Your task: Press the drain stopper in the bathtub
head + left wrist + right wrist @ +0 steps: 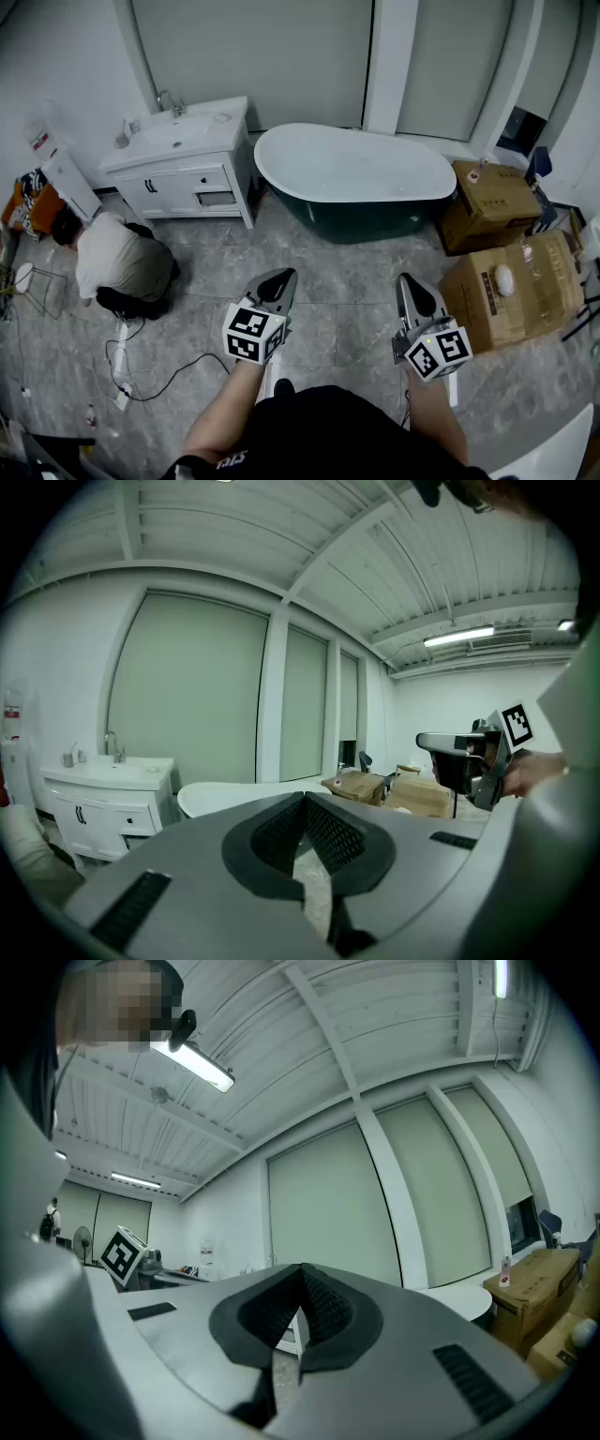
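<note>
A white bathtub with a dark green outside stands at the back of the room, against the wall panels. Its drain stopper cannot be made out from here. My left gripper and right gripper are held side by side over the tiled floor, well short of the tub. Both point toward it. Each has its jaws closed tip to tip with nothing between them. The left gripper view has the tub rim low ahead and the right gripper off to the right. The right gripper view catches the tub's end.
A white vanity with a sink stands left of the tub. A person crouches on the floor beside it, near cables and a power strip. Cardboard boxes are stacked at the right.
</note>
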The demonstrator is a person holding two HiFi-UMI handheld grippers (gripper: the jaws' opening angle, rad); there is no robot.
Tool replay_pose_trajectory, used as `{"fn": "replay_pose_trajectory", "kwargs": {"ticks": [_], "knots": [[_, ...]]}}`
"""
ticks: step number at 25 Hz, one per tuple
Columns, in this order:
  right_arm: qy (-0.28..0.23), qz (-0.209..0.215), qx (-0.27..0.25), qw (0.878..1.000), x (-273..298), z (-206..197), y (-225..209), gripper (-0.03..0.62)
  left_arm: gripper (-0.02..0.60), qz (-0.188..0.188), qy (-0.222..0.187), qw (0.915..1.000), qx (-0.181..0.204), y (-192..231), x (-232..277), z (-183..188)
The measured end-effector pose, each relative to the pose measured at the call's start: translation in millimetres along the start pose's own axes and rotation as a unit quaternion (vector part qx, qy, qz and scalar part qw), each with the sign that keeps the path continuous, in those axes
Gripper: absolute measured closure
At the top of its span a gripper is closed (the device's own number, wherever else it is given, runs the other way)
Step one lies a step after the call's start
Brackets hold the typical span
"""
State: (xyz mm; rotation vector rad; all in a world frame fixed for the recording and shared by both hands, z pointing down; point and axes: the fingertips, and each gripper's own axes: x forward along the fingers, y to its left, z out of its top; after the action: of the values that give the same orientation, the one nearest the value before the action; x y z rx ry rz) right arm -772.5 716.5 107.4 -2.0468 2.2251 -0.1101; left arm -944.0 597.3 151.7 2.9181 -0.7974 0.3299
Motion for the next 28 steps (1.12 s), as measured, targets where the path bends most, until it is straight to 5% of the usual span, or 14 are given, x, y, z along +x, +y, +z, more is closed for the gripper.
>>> {"fn": "replay_pose_trajectory", "kwargs": {"ticks": [12,20,28], "knots": [[0.010,-0.021,0.015,1.000,-47.3,-10.0,-37.8,0.583,0.565,-0.025,0.004,0.9996,0.009,-58.9,25.8,5.3],[0.015,0.026,0.035,0.999,-84.9,-13.9,-55.3,0.582,0.565,-0.028,0.008,0.9996,0.006,-103.4,41.0,-0.9],[0.038,0.026,0.074,0.996,-109.6,-32.8,-75.5,0.580,0.565,-0.035,0.025,0.9991,0.004,-130.1,48.1,-14.9]]}}
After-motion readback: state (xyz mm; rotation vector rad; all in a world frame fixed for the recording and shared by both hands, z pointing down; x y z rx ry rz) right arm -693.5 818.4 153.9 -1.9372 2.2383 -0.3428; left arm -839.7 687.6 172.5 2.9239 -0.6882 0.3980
